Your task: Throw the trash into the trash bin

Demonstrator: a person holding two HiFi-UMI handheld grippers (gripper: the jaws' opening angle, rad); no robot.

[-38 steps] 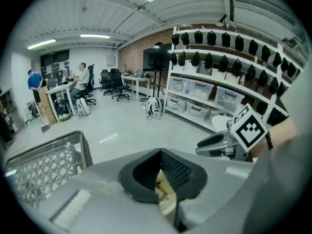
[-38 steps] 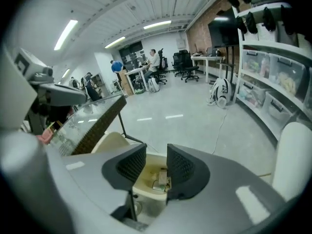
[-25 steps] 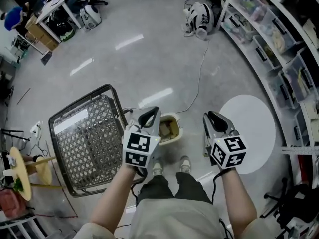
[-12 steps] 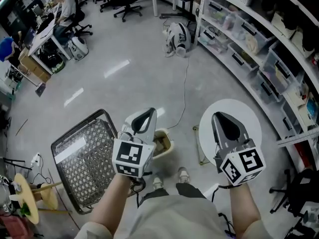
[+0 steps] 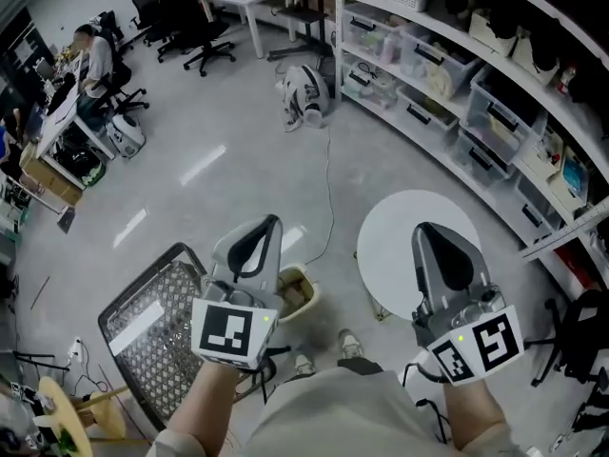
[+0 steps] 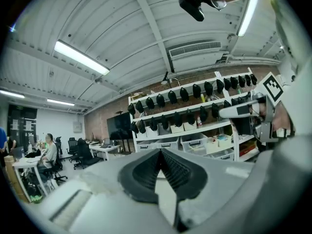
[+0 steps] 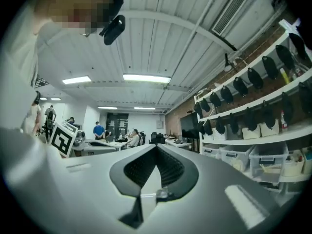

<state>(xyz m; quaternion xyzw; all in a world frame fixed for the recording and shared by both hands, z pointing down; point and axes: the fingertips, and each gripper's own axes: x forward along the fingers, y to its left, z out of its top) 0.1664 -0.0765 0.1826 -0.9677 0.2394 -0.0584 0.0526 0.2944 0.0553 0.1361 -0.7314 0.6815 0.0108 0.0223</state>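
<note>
A small beige trash bin (image 5: 303, 291) stands on the floor by the person's feet, with tan trash lying inside it. Well above it, my left gripper (image 5: 269, 223) is shut and empty; in the left gripper view its jaws (image 6: 160, 151) meet and point level at the shelving. To the right, over the round white table (image 5: 400, 231), my right gripper (image 5: 430, 229) is also raised. Its jaws (image 7: 156, 147) have just been closing and now meet with nothing between them.
A wire basket (image 5: 143, 317) lies on the floor left of the bin. A cable (image 5: 330, 193) runs across the floor to a white bag (image 5: 306, 91). Shelves with storage boxes (image 5: 476, 112) curve along the right. A person sits at desks (image 5: 90, 60) at the far left.
Both grippers have risen away from the bin and now point level toward the shelves. The head view has tilted up, and the right jaws have closed.
</note>
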